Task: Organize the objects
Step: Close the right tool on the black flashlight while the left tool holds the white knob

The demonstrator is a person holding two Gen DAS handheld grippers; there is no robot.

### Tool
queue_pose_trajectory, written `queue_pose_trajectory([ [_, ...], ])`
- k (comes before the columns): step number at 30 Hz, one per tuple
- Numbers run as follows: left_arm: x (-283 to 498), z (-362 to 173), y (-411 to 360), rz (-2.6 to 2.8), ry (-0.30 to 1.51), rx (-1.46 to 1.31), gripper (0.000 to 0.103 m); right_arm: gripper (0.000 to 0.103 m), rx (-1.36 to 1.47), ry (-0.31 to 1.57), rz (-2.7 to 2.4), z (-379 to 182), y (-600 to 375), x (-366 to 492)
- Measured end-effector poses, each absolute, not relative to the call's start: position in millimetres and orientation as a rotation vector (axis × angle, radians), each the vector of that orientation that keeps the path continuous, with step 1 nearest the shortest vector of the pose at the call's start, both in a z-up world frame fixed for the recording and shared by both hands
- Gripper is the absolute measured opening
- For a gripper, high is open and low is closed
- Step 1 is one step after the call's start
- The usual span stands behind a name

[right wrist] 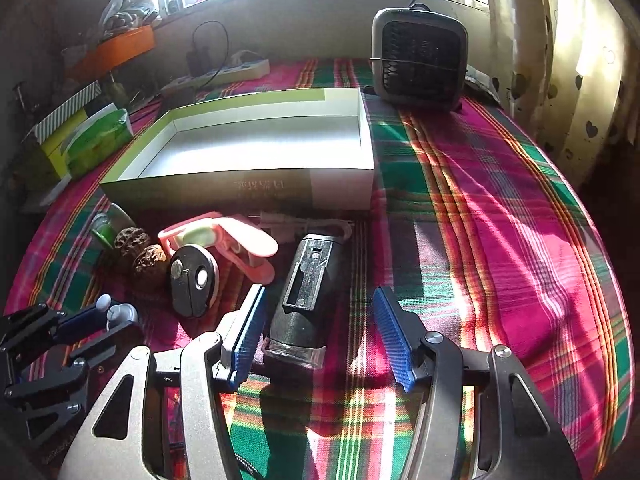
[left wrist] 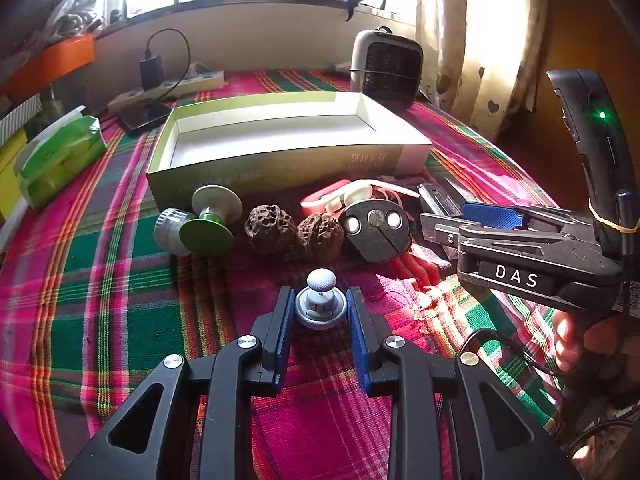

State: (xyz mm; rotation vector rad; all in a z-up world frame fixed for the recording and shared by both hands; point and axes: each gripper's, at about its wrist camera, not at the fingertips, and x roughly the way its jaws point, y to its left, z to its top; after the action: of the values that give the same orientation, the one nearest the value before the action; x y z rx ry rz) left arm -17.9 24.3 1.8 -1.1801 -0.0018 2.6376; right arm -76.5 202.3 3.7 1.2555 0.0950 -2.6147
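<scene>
Now, how I am sitting:
Left gripper: my jaws are pinching the grey knob by its round base, low over the plaid cloth.
Right gripper: my jaws are standing partly open around the black torch; the left pad is lying close beside it, the right pad well clear.
Box: it is sitting open behind the row.
Walnuts: they are lying just before the box.

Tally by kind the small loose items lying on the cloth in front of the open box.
Walnuts: 2
Mushroom-shaped knobs: 2
Black round disc: 1
Pink clip: 1
Black torch-like body: 1
White cable: 1
Total: 8
</scene>
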Motion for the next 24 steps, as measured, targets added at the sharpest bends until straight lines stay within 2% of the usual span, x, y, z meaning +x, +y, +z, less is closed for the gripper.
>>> queue_pose_trajectory([
  [11,-18.7,1.5,25.3,2.637,-0.008,-1.18,0.024,0.048,1.27,0.125,-2.645,3.8,200.8,-83.6],
  [15,-18.7,1.5,25.3,2.637,-0.009,-1.18,0.024,0.037,1.27,0.108,-2.659,4.4,204.7,-83.6],
  [24,-20.3,1.4,25.8,2.637,-0.004,-1.181,0.024,0.029,1.264,0.122,-2.655,5.2,202.7,-82.3],
])
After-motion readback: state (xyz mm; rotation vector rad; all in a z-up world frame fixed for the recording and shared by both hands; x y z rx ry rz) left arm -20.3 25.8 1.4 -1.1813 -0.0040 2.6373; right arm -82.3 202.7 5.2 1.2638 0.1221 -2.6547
